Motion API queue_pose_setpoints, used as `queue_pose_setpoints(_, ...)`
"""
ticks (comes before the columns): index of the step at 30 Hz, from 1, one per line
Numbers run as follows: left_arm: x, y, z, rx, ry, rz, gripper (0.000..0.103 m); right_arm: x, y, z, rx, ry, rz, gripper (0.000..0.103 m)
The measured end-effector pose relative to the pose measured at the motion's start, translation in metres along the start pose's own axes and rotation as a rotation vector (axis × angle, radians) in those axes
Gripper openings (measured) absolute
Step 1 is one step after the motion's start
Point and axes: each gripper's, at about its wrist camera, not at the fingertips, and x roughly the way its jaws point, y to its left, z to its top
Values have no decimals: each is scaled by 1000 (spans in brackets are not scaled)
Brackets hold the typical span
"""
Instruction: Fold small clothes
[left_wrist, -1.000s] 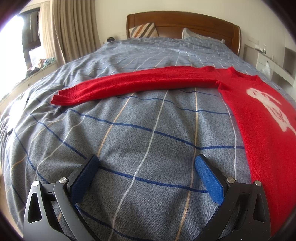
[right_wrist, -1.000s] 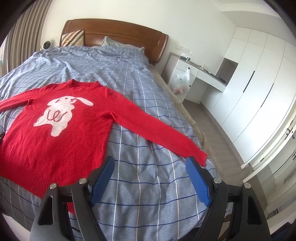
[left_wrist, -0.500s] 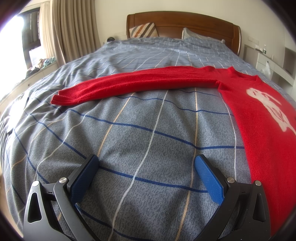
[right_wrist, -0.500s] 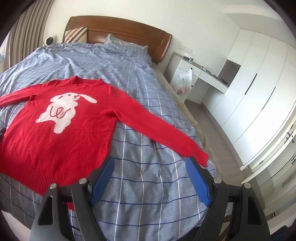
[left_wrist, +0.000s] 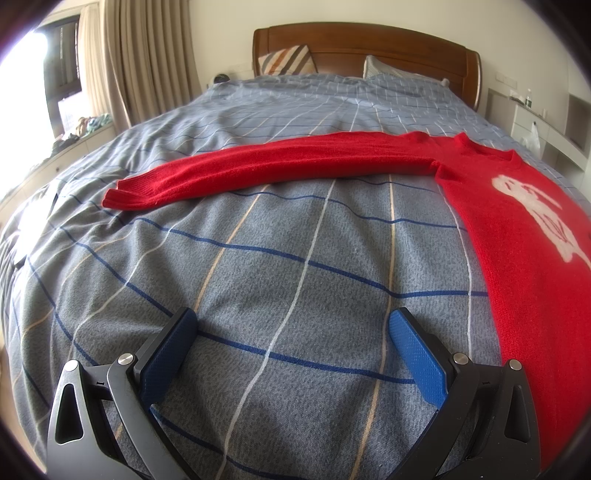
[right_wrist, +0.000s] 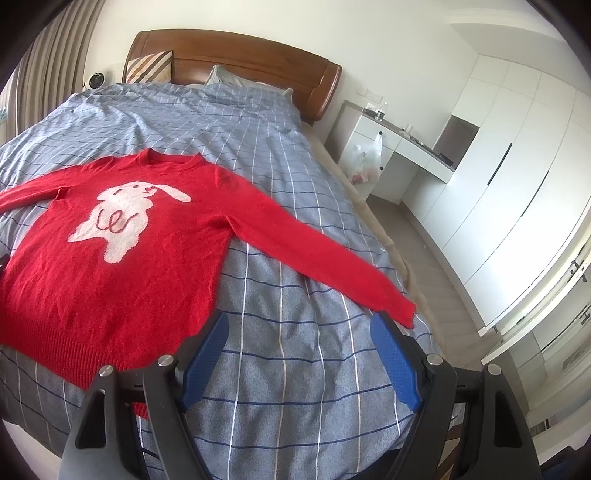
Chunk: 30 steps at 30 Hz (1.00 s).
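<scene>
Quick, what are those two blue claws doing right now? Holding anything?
Left gripper: open, holding nothing, above the bedspread.
Right gripper: open, holding nothing, near the red sweater.

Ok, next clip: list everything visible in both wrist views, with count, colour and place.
sweater: one, red with a white rabbit motif, spread flat on the bed, both sleeves stretched out
duvet: one, grey-blue check, covering the bed
headboard: one, brown wood, far end of the bed
pillows: two, one striped and one pale, against the headboard
curtains: beige, by the window
desk: one, white, beside the bed
plastic bag: one, clear, hanging on the desk
wardrobe: white, along the wall
left gripper: black with blue pads, open, above bare duvet
right gripper: same, open, empty
</scene>
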Motion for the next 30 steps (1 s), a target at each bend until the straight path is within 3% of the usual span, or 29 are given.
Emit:
queue_pose_setpoints(14,0,0,0,0,-1,1,103,4,-3,-2,6,7,-8,79)
queue_pose_setpoints(18,0,0,0,0,-1,2,103,13,-21,2,22,-35,56,78)
queue_pose_setpoints(20,0,0,-1,0,-1,2,103,29,-62,4,145,-91,175,78)
queue_pose_setpoints(23,0,0,-1,0,-1,2,103,75,-148,-6,502,-99,375,79)
queue_pose_setpoints(26,0,0,-1,1,-2,3,103,131,-211,-32,853,-4,516,79)
queue_pose_setpoints(30,-1,-1,-1,0,-3,2,103,186,-225,-67,1132,158,670,78)
